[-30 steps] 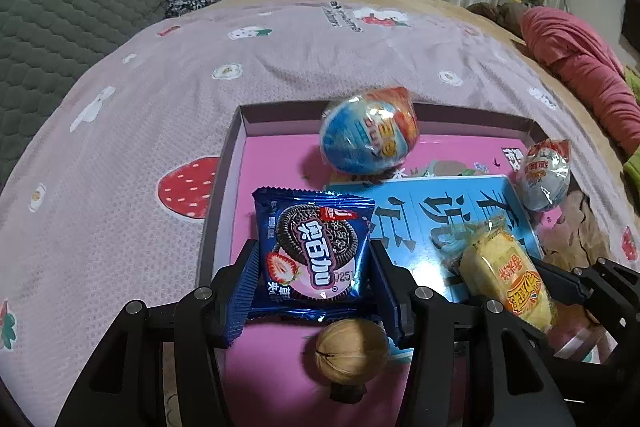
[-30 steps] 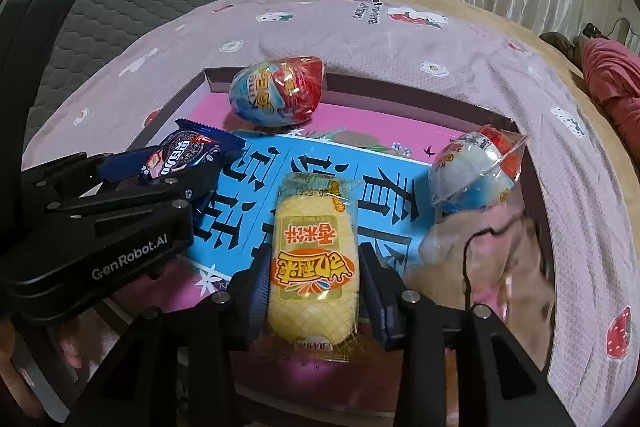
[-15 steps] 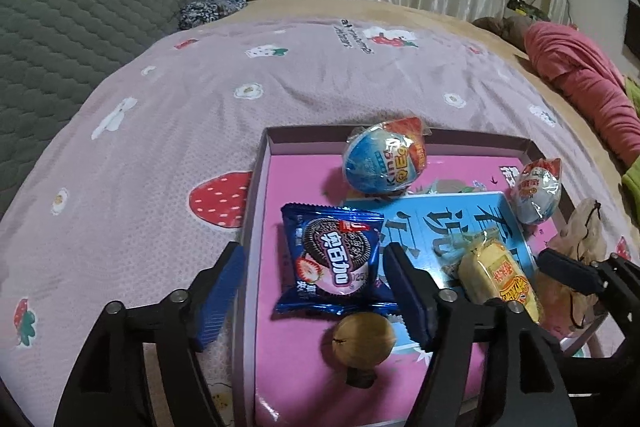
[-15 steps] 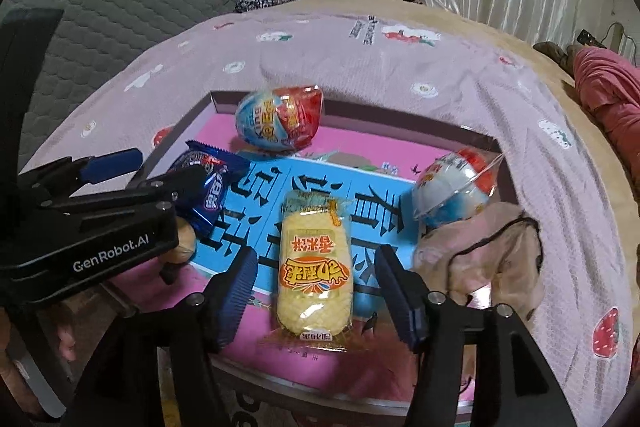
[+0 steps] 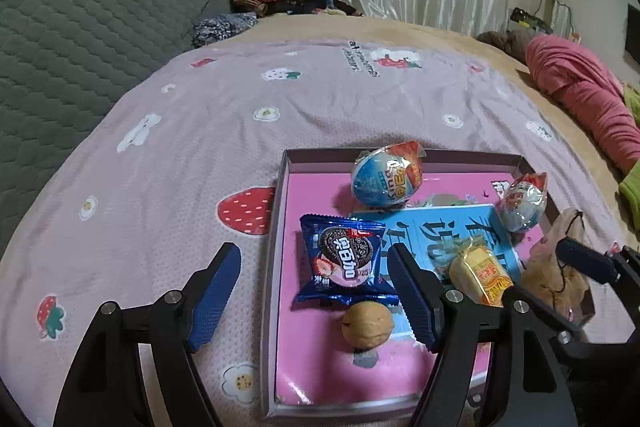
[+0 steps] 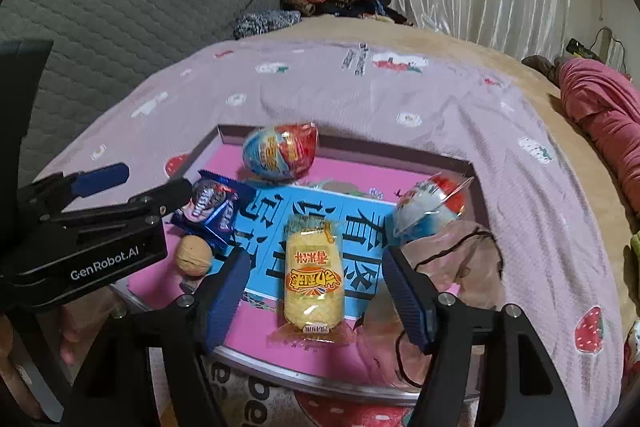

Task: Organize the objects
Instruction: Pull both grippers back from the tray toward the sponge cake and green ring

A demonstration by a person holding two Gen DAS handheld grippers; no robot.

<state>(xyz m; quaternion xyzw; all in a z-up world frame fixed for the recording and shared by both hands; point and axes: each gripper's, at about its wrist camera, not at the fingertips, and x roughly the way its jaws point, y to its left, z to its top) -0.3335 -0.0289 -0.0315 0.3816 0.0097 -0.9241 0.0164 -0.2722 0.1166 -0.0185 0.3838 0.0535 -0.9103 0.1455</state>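
Bed, pink tray [image 5: 280,227] | left claw [image 5: 316,291] wide apart, holding nothing | right claw [image 6: 316,297] wide apart, holding nothing

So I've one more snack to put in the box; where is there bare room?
Bare pink floor lies along the box near edge, below the walnut. A narrower strip runs behind the blue card, between the two wrapped eggs. The right side is crowded by the mesh pouch.

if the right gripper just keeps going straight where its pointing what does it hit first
Most likely the yellow snack pack, which lies in the pink tray directly between the open right gripper fingers. Depth is hard to judge in the fisheye view, so the fingers might straddle it and touch the tray floor instead.
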